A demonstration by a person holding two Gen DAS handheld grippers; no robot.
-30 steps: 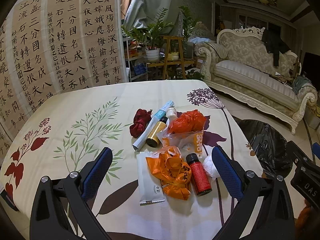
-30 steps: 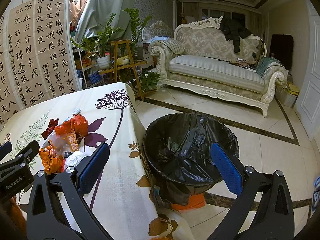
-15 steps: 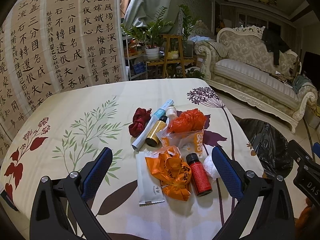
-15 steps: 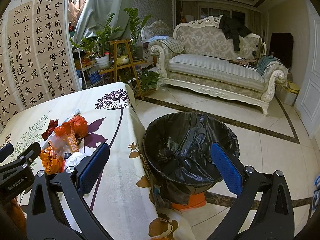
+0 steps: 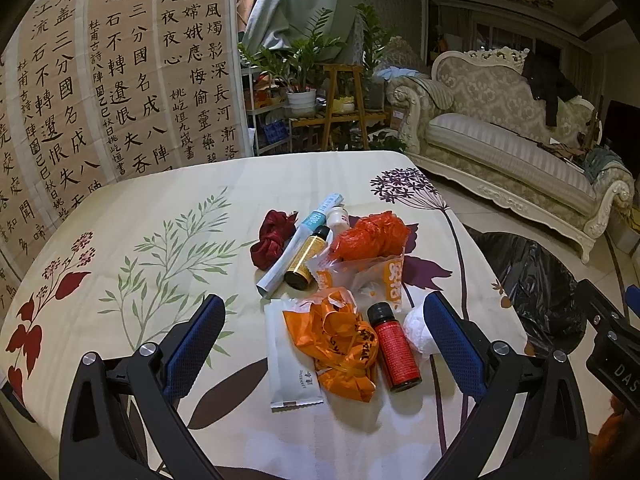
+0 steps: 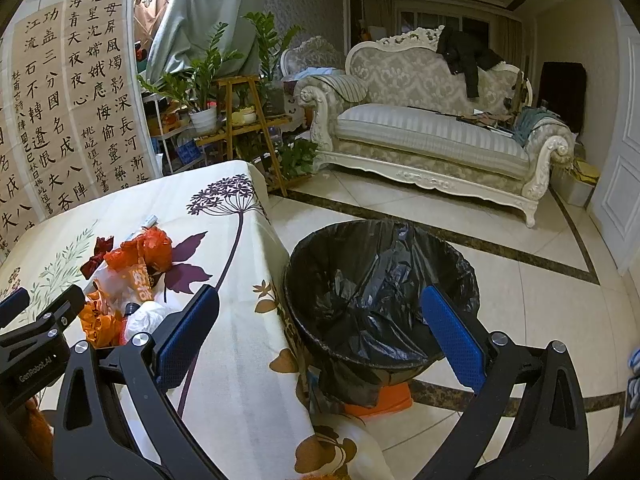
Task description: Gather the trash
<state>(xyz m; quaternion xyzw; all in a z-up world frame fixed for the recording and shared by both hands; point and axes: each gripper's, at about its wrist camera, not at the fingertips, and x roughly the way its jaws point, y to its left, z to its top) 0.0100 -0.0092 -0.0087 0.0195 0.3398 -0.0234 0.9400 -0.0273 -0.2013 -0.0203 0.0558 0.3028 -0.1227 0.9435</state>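
I am holding the left gripper (image 5: 320, 332) above the near edge of the floral-cloth worktop (image 5: 160, 220), its blue-padded jaws spread wide and gripping nothing, so the whole litter pile is sitting framed between them. Going left to right across that pile: a dark red crumpled cloth scrap (image 5: 272, 236) is lying toward the middle of the worktop, with a white-and-teal paper tube (image 5: 298, 248) and a small gold-labelled dark bottle (image 5: 306, 256) angled just beside it. Nearer me, a flat white sachet (image 5: 290, 356) is touching a crumpled orange plastic bag (image 5: 340, 344), and a red bottle with a black cap (image 5: 394, 348) is lying against that bag's right side. A white crumpled tissue ball (image 5: 416, 330) is resting closest to the right edge.

I am keeping the right gripper (image 6: 320, 336) off the worktop's right edge, jaws likewise wide apart and empty, aimed at the black-lined round trash bin (image 6: 380, 280) standing on the floor just beside that edge. I judge this split is deliberate: one gripper picking, the other lined up on the drop point. Nothing is lifted yet.
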